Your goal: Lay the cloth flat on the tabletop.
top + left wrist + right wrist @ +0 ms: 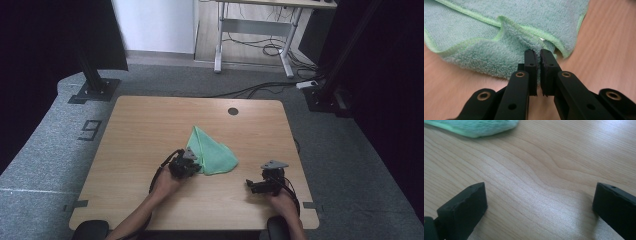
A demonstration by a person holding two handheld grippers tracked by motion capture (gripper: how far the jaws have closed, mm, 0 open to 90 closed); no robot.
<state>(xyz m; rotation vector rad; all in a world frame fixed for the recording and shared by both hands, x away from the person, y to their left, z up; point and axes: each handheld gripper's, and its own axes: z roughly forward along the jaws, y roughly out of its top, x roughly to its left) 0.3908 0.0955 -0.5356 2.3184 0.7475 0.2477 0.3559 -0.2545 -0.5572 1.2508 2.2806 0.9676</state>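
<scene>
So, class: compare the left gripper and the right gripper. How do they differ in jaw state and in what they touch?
The left gripper has its jaws shut on an edge of the green microfibre cloth; the right gripper stands with its jaws wide open and nothing between them. The left one is at the cloth; the right one sits apart from it, over the bare wooden table. Both have black jaws and are hand-held.

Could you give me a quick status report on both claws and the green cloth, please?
Left claw shut on green cloth edge. Right claw open over bare table, apart from cloth. Cloth folded, mid-table. Nothing in the way.
</scene>
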